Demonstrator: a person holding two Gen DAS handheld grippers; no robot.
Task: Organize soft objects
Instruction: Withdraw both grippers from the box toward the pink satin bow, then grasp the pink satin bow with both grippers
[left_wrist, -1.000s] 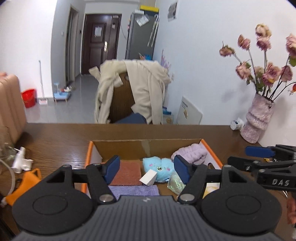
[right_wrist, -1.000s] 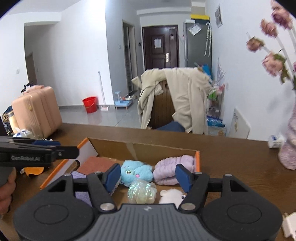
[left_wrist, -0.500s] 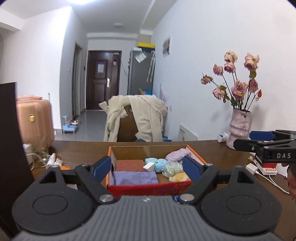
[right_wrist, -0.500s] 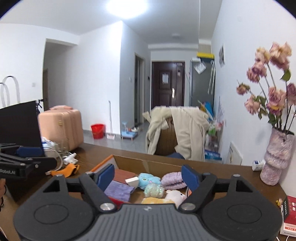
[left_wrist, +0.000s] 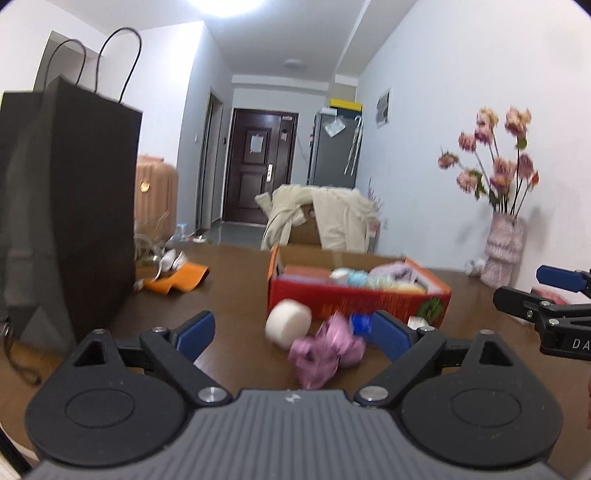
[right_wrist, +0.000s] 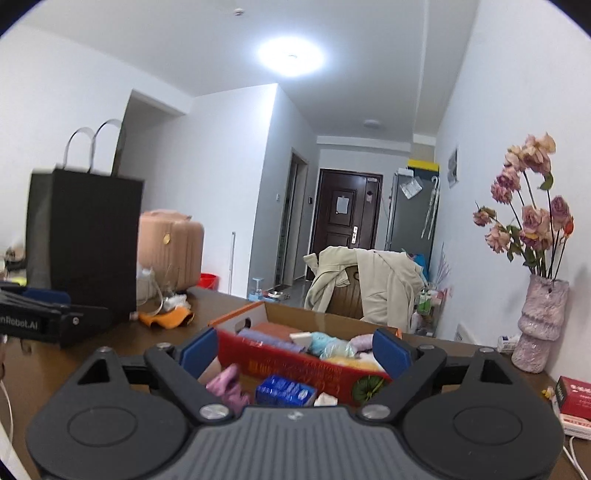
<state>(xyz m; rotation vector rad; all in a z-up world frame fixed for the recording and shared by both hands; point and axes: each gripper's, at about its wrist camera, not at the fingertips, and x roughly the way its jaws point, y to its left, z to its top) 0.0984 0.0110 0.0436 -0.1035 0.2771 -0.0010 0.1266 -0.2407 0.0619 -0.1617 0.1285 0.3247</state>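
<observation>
both tools, left tool (left_wrist: 293, 332) and right tool (right_wrist: 295, 350), jaws just spread wide, empty, before red box (left_wrist: 354, 299)

Both cameras ride low over the brown table (left_wrist: 236, 295), each looking forward along its own pair of blue-padded fingers toward the far dark door (left_wrist: 258, 166). The left wrist view sits close behind the left gripper (left_wrist: 291, 332), with the red box (left_wrist: 351, 299) near and a little right of centre, and the black paper bag (left_wrist: 66, 206) looming at its left edge. The right wrist view looks out past the right gripper (right_wrist: 295, 349), closer to that same box (right_wrist: 295, 360), tilted more toward the ceiling. Both share the box, bag, vase of flowers (right_wrist: 543, 325) and draped chair (right_wrist: 365, 288); each catches the other gripper at its edge.
</observation>
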